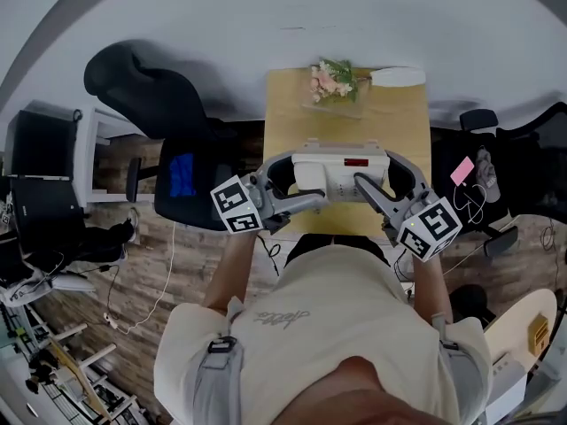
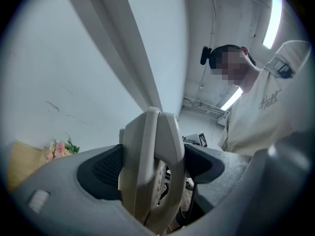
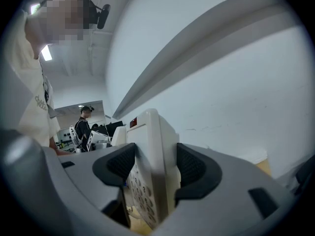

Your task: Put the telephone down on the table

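Note:
A cream desk telephone [image 1: 341,173] with a small red display hangs above the near end of the wooden table [image 1: 292,113], held between both grippers. My left gripper [image 1: 297,180] is shut on its left end, where the handset [image 2: 150,173] rests. The right gripper [image 1: 359,180] clamps the right end, with the keypad [image 3: 142,193] showing between the black pads [image 3: 193,168]. In both gripper views the telephone stands edge-on between the jaws.
A bunch of pink flowers [image 1: 332,80] and a white oblong object [image 1: 399,77] lie at the table's far end against the wall. A black office chair [image 1: 177,180] stands left of the table. Cables and a pink card [image 1: 462,170] sit to the right.

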`<state>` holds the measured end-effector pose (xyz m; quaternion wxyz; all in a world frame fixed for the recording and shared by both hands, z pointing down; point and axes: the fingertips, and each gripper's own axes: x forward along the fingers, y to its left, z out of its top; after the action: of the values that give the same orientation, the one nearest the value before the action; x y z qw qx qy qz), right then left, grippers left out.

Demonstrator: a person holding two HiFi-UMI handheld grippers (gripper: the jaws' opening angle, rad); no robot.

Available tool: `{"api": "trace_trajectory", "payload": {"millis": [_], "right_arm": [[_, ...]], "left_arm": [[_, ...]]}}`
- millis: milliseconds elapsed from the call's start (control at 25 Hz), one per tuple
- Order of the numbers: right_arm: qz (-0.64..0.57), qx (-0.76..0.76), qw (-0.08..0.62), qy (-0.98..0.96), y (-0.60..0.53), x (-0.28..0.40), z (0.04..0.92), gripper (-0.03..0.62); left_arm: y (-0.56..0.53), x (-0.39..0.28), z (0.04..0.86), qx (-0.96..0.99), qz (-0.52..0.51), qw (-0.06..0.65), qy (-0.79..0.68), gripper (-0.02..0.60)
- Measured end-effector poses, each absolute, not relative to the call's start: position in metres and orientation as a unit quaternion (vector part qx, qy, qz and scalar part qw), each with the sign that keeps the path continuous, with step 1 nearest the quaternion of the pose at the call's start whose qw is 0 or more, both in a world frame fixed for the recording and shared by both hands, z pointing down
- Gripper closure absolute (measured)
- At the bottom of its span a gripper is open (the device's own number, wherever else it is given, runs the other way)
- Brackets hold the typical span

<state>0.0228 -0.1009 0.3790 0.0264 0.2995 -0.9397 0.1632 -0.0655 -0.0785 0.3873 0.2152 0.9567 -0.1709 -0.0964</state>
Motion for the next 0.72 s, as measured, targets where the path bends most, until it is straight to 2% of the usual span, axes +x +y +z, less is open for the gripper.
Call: {"api": "trace_trajectory", "payload": {"millis": [720], "right_arm": [[0.272, 0.326, 0.078, -0.902, -0.115, 0.042, 0.491, 0.335]], "left_arm": [[-0.096, -0.048, 0.497, 0.926, -0.066, 0.342, -0.149, 0.195]]}}
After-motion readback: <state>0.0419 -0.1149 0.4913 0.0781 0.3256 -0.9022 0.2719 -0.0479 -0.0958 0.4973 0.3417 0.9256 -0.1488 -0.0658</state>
